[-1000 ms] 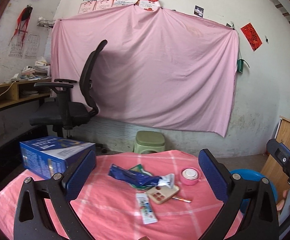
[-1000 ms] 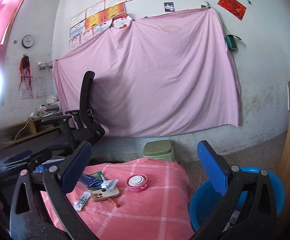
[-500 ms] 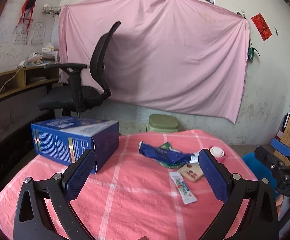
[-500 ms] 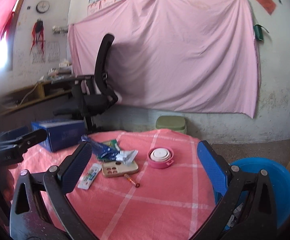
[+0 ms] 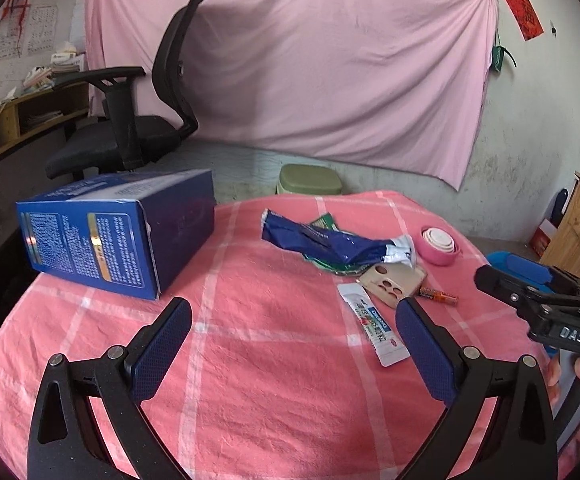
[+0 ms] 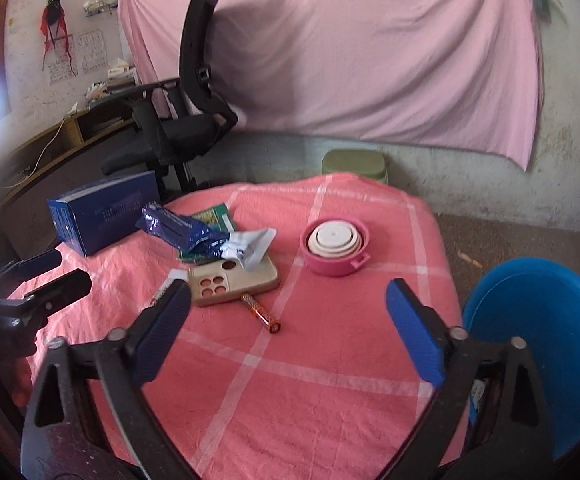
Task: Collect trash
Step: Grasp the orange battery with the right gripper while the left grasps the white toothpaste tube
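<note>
The left claw (image 5: pixel 292 334) hangs wide apart over the pink-clothed surface (image 5: pixel 250 360), with a blue box (image 5: pixel 118 236), blue wrapper (image 5: pixel 322 240) and white sachet (image 5: pixel 374 322) ahead.

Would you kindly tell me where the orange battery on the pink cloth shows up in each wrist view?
Left wrist: the orange battery lies right of centre, just right of the beige phone case.
Right wrist: the battery lies near centre, below the case.
Shared landmark: the pink collapsible cup.
</note>
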Tool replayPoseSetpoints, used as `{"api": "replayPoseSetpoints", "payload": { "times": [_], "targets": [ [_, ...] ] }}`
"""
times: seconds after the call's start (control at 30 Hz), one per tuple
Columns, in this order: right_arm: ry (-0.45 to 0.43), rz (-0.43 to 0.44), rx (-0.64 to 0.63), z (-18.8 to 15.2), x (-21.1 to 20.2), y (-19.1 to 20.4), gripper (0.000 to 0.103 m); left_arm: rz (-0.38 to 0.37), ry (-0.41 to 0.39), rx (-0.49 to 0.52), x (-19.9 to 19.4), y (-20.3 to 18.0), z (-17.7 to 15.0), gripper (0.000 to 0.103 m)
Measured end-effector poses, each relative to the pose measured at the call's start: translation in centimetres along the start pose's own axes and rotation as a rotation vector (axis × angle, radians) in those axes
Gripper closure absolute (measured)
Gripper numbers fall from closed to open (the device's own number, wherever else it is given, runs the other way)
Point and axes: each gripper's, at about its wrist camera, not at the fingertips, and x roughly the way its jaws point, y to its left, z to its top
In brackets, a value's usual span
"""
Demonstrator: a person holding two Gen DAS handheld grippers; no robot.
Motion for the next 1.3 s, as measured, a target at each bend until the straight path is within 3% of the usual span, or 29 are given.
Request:
{"api": "replayPoseSetpoints", "payload": {
  "times": [0.13, 0.2, 0.3, 0.37, 0.5, 0.9, 0.97, 1.1, 1.3],
  "targets": [
    [0.072, 0.039, 0.023, 0.0, 1.4, -0.5, 0.008, -0.067, 0.057, 0.021, 1.1, -0.6, 0.0, 0.014],
    [0.102, 0.057, 0.027, -0.1, 1.9, -0.5, 0.015, -0.094, 0.093, 0.029, 1.7, -0.9, 0.0, 0.028],
    [0.140, 0.071, 0.022, -0.2, 2.6, -0.4, 0.025, -0.147, 0.156, 0.015, 2.9, -1.3, -0.1, 0.041],
    [0.163, 0.080, 0.017, -0.2, 3.0, -0.3, 0.036, -0.185, 0.194, -0.007, 3.6, -1.4, -0.2, 0.047],
    [0.197, 0.097, 0.011, -0.3, 3.6, -0.3, 0.047, -0.219, 0.232, -0.017, 4.4, -2.0, -0.1, 0.054],
    [0.265, 0.122, 0.006, -0.4, 4.9, -0.1, 0.051, -0.186, 0.292, 0.056, 5.9, -4.0, -0.1, 0.058],
    [0.268, 0.116, 0.004, -0.4, 5.0, 0.0, 0.056, -0.178, 0.299, 0.071, 6.0, -4.3, -0.2, 0.059],
    [0.276, 0.119, 0.004, -0.4, 5.0, 0.1, 0.072, -0.153, 0.312, 0.095, 6.4, -4.7, -0.3, 0.077],
    [0.281, 0.118, -0.040, -0.6, 4.6, 0.7, 0.072, -0.160, 0.337, 0.085, 6.1, -4.4, -0.3, 0.087]
  ]
}}
